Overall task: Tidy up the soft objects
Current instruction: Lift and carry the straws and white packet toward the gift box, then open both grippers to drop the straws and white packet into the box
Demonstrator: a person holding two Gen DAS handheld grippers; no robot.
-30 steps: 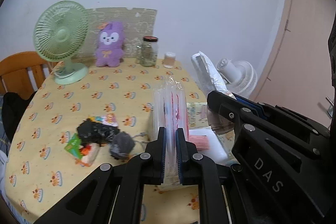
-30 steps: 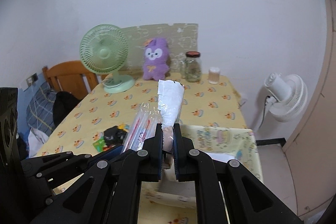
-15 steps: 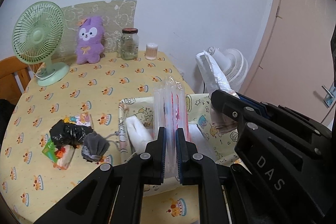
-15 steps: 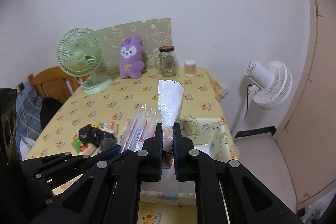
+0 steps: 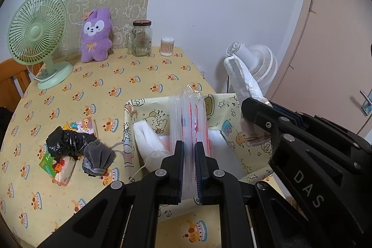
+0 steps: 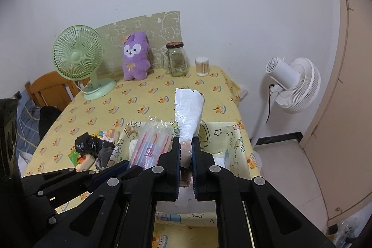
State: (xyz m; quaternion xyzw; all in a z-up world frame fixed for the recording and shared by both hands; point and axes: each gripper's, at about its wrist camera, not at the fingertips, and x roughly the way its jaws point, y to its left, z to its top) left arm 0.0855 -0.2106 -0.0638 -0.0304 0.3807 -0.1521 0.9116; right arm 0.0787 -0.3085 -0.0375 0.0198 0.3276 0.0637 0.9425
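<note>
- Left wrist view: we see the left gripper (image 5: 188, 155) with its fingers (image 5: 177, 169) pressed together on a clear plastic packet (image 5: 187, 117) with red stripes, which stands upright between them.
- The packet is held above an open fabric storage box (image 5: 130, 129), yellow with cartoon drawings, which sits on the surface (image 5: 116, 85) near its right edge.
- Inside the box we see white soft bundles (image 5: 148, 141), one with a thin cord; what they are we cannot tell.
- The right gripper (image 6: 186, 155) has its fingers (image 6: 174, 155) nearly together on the lower end of a white plastic-wrapped pack (image 6: 188, 113), held tilted above the same box.
- On the side of that gripper, in the left wrist view, we read the letters "DAS".
- Left of the box, on the surface, lies a small pile: a crumpled black plastic bag (image 5: 67, 141), a grey drawstring pouch (image 5: 97, 157), and colourful cartoon-printed packets (image 5: 58, 166) whose print is too small to read.
- At the far edge of the surface stand a green desk fan (image 5: 37, 34), a purple plush rabbit (image 5: 96, 36), a lidded glass jar (image 5: 141, 38) with an unreadable label, and a tub of cotton swabs (image 5: 167, 47).
- A white floor fan (image 6: 295, 85) stands beside the surface.
</note>
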